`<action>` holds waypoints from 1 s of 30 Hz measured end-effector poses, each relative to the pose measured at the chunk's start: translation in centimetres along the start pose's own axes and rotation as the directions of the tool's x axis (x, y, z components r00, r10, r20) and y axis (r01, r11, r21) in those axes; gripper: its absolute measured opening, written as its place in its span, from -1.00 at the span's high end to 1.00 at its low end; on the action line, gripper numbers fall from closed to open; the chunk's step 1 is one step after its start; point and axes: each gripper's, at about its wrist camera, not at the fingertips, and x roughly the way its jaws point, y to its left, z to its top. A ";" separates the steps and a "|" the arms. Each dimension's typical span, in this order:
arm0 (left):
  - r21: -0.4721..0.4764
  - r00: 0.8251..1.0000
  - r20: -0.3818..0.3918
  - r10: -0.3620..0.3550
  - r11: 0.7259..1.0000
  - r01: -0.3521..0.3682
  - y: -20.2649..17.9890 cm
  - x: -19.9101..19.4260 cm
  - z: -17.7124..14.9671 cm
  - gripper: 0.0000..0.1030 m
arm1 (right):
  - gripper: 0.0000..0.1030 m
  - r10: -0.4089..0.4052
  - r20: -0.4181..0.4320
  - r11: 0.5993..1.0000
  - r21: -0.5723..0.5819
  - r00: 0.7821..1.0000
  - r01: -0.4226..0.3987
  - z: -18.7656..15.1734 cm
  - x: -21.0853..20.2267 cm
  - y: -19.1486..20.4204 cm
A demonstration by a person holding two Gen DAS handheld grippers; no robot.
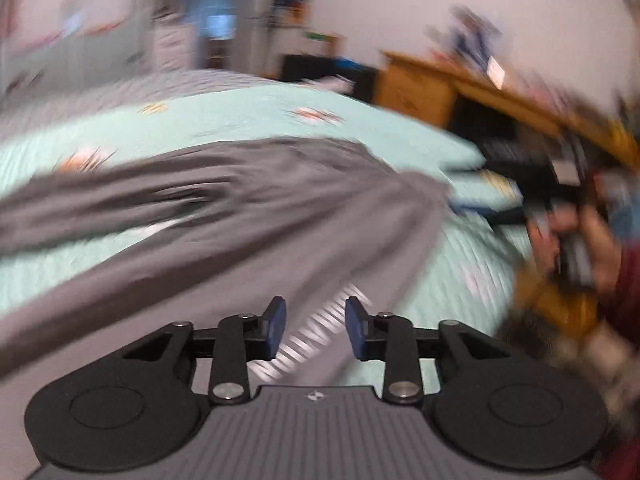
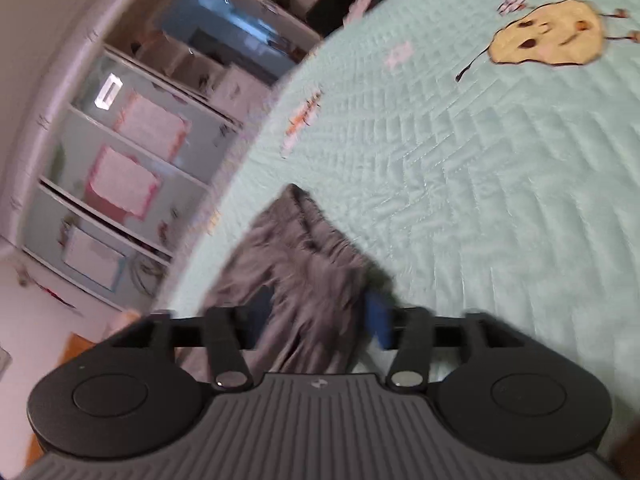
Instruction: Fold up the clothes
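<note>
Left wrist view: the left gripper (image 1: 316,328) is hovering with jaws apart, nothing between them, over the grey garment (image 1: 224,216) sprawling on the quilt (image 1: 248,112). Right wrist view: the garment (image 2: 308,280) is bunching between the right gripper's (image 2: 318,320) spread fingers; grip unclear.

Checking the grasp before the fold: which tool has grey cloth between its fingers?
The right tool: grey garment bunches between its fingers. The left tool frames only quilt, nothing held.

Home bedroom: bed under mint-green quilted bedspread (image 2: 480,160) with cartoon patches, white shelving unit (image 2: 132,152) holding folded linens, cluttered wooden desk (image 1: 460,84) against wall.
</note>
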 end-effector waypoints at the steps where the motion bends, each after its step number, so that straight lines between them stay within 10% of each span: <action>1: 0.080 1.000 -0.026 0.006 0.997 -0.004 -1.5 0.2 -0.3 0.29 | -0.17 0.024 -0.043 1.000 -0.006 0.999 -0.024 -0.9 -0.2 0.4; 6: 0.324 0.988 -0.087 0.126 0.942 -0.091 -5.9 2.9 -3.0 0.29 | -0.16 0.100 -0.285 0.995 0.020 0.953 -0.098 -6.9 0.5 2.2; 11: 0.305 0.979 -0.059 0.195 0.937 -0.168 -5.8 3.8 -2.5 0.12 | -0.12 0.132 -0.333 0.991 0.053 0.934 -0.121 -8.8 2.2 3.5; 18: 0.346 0.961 -0.064 0.270 0.909 -0.232 -6.2 4.2 -1.8 0.14 | 0.73 0.158 -0.370 0.985 0.117 0.916 -0.123 -10.0 2.1 3.5; 22: 0.362 0.949 -0.092 0.301 0.898 -0.250 -5.9 4.2 -1.4 1.00 | 0.89 0.171 -0.362 0.983 0.132 0.917 -0.131 -10.0 2.0 3.1; 30: 0.405 0.971 -0.128 0.202 0.904 -0.135 -7.5 2.4 -1.9 1.00 | 1.00 0.103 -0.342 0.994 0.062 0.934 -0.086 -9.2 -0.3 2.0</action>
